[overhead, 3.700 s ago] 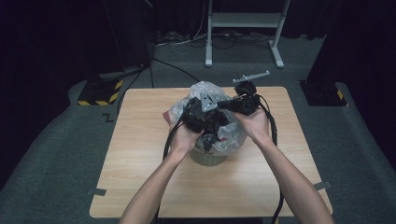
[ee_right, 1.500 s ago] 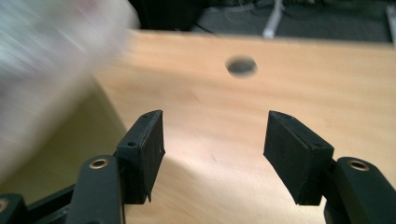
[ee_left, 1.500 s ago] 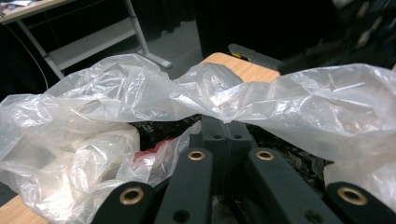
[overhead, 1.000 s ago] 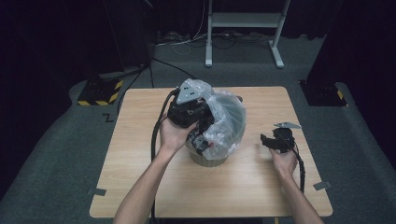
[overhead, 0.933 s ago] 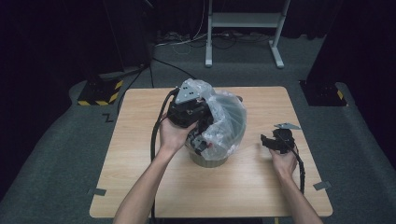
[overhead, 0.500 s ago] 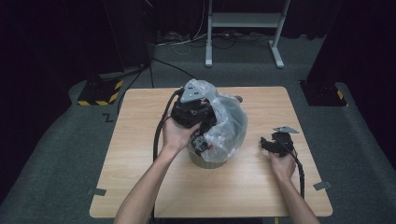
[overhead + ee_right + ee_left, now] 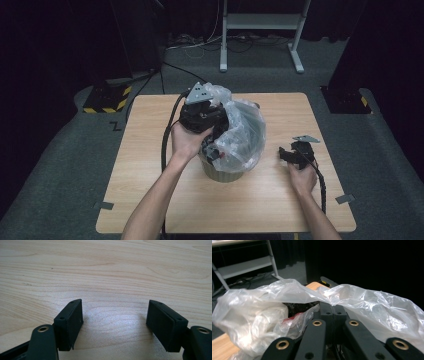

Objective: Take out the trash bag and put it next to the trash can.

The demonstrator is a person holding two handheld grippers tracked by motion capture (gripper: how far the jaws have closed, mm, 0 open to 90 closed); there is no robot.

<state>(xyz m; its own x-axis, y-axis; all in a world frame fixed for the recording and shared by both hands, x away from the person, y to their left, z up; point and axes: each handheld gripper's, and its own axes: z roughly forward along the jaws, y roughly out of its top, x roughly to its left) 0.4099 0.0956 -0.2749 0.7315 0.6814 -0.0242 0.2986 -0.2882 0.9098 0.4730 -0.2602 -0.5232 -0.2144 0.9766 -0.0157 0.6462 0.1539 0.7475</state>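
A clear plastic bag (image 7: 245, 131) bulges out of a small round grey bin (image 7: 225, 174) in the middle of the wooden table (image 7: 150, 150). My left gripper (image 7: 215, 117) sits at the bag's top left, shut on a fold of the film. In the left gripper view the pads meet at the pinch (image 7: 333, 311), with crumpled bag (image 7: 374, 305) spread around them and dark and red contents (image 7: 295, 311) behind the film. My right gripper (image 7: 289, 154) rests low over bare wood right of the bin. Its jaws have just been opening and stand wide apart (image 7: 115, 315) with nothing between them.
A white metal stand (image 7: 260, 22) and loose cables lie on the floor beyond the table. A black-and-yellow block (image 7: 107, 97) sits off the far left corner. Tape tabs (image 7: 345, 199) mark the front corners. Each gripper's cable trails back along the forearm.
The right gripper has left the bag's top and come down to the table on the right, where it now holds still. The left gripper has stayed on the bag, which shifted slightly.
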